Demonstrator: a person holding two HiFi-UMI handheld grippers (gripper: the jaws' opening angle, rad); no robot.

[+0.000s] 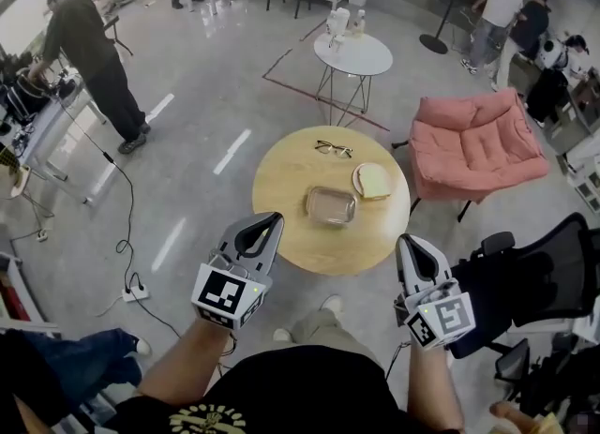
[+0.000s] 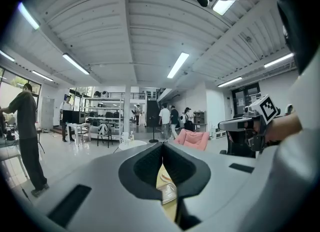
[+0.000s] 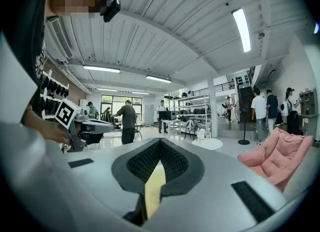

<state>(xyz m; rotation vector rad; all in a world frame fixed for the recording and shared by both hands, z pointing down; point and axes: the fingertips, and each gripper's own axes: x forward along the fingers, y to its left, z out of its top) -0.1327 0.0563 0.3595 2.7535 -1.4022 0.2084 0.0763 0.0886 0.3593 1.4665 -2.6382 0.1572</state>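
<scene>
A round wooden table [image 1: 281, 179] stands on the floor ahead of me. On it lie a pair of glasses [image 1: 333, 149], a clear empty container [image 1: 330, 205] and a slice of bread [image 1: 373, 180]. My left gripper [image 1: 272, 221] hovers over the table's near left edge, its jaws shut with nothing between them. The right gripper [image 1: 405, 240] is held off the near right edge, also shut and empty. In the left gripper view the closed jaws [image 2: 162, 146] leave a slit that shows the container [image 2: 169, 192]. The right gripper view shows only a strip of tabletop below its closed jaws [image 3: 160, 142].
A pink armchair [image 1: 478, 146] stands right of the table, a small white round table [image 1: 353, 52] behind it. A black office chair [image 1: 534, 273] is close at my right. A power strip [image 1: 134, 291] and cable lie on the floor at left. People stand at the left desk [image 1: 89, 57] and back right.
</scene>
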